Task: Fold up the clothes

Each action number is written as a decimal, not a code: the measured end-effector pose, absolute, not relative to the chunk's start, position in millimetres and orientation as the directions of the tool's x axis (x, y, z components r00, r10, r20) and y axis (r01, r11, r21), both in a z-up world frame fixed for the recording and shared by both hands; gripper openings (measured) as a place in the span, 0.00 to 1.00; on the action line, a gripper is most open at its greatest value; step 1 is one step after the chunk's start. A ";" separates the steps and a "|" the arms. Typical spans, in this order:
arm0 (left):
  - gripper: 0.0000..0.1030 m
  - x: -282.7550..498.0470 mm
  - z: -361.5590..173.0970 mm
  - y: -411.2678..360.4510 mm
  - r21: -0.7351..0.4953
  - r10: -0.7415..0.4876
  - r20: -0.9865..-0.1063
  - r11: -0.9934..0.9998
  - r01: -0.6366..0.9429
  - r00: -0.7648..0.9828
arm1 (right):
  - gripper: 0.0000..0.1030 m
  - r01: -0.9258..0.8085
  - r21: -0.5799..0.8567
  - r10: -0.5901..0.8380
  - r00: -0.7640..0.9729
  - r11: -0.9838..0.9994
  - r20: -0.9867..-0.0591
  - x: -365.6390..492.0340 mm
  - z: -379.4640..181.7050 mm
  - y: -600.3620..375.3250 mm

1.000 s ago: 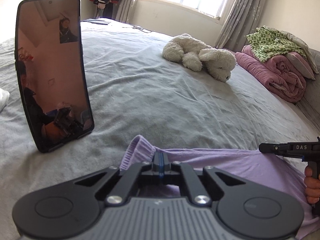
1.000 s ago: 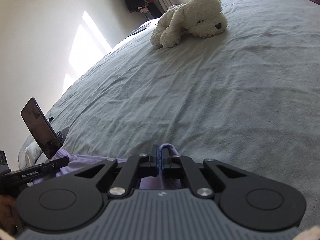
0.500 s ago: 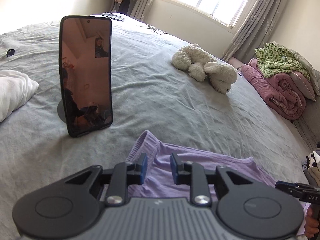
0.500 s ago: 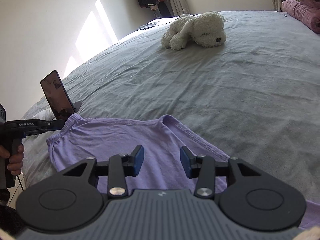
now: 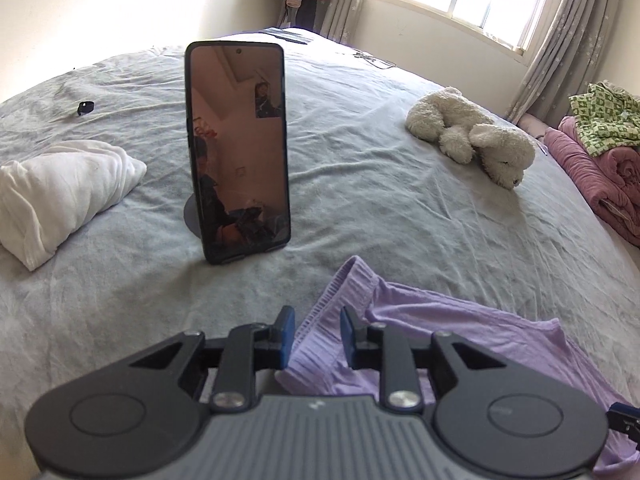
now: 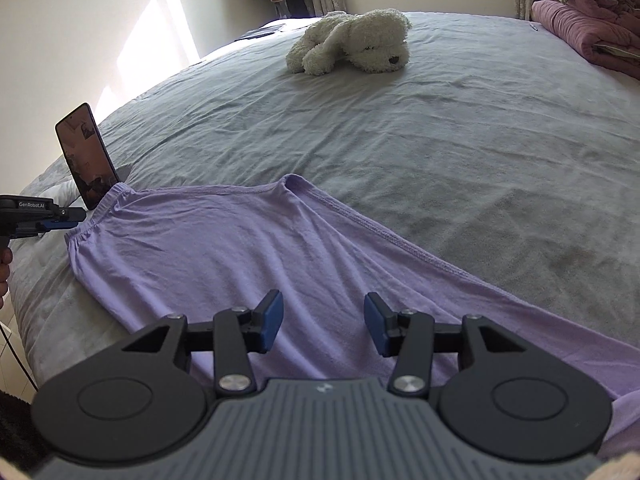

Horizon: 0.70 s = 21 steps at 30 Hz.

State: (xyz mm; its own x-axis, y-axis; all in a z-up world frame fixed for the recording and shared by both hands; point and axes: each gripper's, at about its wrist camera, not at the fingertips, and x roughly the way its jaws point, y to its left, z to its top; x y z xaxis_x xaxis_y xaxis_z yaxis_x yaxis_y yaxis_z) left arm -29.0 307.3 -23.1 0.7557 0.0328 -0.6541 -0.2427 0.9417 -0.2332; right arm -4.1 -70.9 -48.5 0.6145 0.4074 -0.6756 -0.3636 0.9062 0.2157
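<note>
Both grippers have just let go of a lilac garment [image 6: 224,248], which a second ago was pinched shut in each of them. It now lies spread on the grey bedsheet [image 6: 460,128], its gathered waistband nearest an upright phone [image 5: 239,152] on a stand. The release suggests 1 laying-out or folding stroke is finished and the next grasp has yet to be chosen.

The left gripper [image 5: 317,334] has its blue pads a narrow gap apart, with the ribbed waistband edge showing in that gap; the cloth does not look pinched, though whether a pad brushes it cannot be told. The right gripper [image 6: 324,326] is wider, its jaws opening, and it hangs above the flat middle of the garment with only cloth showing below and nothing held.

Farther up the bed lie a white plush dog [image 6: 352,42], a rolled white cloth [image 5: 60,192] and folded pink bedding [image 5: 600,176]
</note>
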 end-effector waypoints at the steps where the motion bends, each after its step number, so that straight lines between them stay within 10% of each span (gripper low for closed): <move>1: 0.25 -26.5 -20.9 298.6 -0.237 0.012 -0.640 0.948 -0.211 0.769 | 0.48 -0.368 0.212 0.409 0.622 0.906 -0.668 -3.3 -47.3 -71.5; 8: 0.27 2.5 -26.4 216.7 -0.211 -0.186 -0.592 0.975 0.071 0.784 | 0.32 -0.373 0.174 0.387 0.633 0.911 -0.670 11.9 -47.5 -75.2; 21: 0.39 60.4 -47.5 125.0 -0.162 -0.365 -0.589 0.928 0.336 0.721 | 0.32 -0.421 0.136 0.379 0.572 0.897 -0.727 19.7 -51.4 -107.7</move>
State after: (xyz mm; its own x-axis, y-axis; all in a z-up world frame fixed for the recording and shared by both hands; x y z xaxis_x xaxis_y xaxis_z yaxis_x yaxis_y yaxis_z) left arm 60.4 125.0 -47.5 0.7209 -0.3646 -0.5894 0.3363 0.9276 -0.1625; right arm 19.7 -107.7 -51.4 0.5723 0.3792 -0.7271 -0.4210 0.8968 0.1363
